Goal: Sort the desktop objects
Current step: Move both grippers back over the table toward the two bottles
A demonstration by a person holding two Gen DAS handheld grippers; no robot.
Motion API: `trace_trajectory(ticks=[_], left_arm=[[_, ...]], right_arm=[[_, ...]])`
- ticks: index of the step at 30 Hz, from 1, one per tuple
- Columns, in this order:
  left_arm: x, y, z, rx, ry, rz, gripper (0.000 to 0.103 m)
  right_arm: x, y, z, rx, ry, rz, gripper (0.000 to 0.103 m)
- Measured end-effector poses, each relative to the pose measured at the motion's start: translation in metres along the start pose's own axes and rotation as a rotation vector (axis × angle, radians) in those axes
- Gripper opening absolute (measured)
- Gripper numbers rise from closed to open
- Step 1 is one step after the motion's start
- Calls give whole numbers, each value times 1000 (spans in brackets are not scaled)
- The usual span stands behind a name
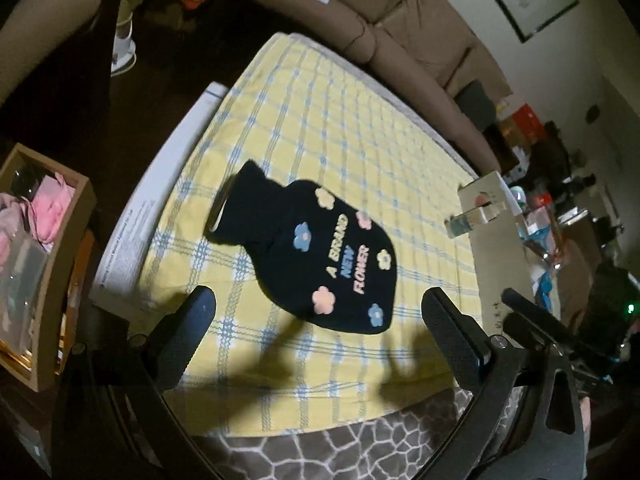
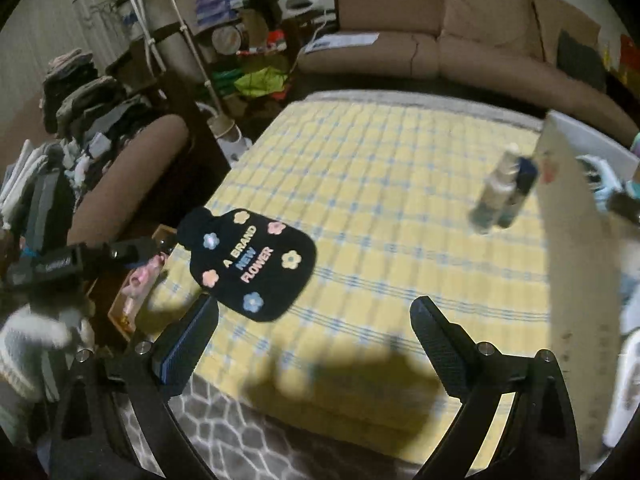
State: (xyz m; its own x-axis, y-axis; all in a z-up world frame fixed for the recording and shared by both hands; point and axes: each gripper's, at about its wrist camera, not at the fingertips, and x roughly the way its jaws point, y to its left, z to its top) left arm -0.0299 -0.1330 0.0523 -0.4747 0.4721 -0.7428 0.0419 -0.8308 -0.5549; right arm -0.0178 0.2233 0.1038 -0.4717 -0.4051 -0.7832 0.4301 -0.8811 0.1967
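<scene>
A black hot-water bottle cover (image 1: 320, 256) printed with flowers and "A BRAND NEW FLOWER" lies flat on the yellow checked tablecloth (image 1: 360, 128), toward its left, near side. The left gripper (image 1: 318, 332) hovers just on the near side of it, jaws spread and empty. The right gripper (image 2: 314, 344) is also released and empty, the cover lying beyond its left finger (image 2: 188, 340), and two small bottles (image 2: 502, 192) stand far right beside a cardboard box (image 2: 576, 240).

Brown sofa (image 2: 460, 44) behind a yellow-checked table (image 2: 400, 168), dim room.
</scene>
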Motion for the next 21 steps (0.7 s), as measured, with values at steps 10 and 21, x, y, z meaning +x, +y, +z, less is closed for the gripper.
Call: trace_trajectory(ticks=[10,21], left_arm=[[10,-74,12,285,-74,-3,103],[137,-238,20,623,-72,-58,103]], right_arm=[[-3,-72,24,143,-185,-220,94],[-57,-165,58,248,-249,-209,93]])
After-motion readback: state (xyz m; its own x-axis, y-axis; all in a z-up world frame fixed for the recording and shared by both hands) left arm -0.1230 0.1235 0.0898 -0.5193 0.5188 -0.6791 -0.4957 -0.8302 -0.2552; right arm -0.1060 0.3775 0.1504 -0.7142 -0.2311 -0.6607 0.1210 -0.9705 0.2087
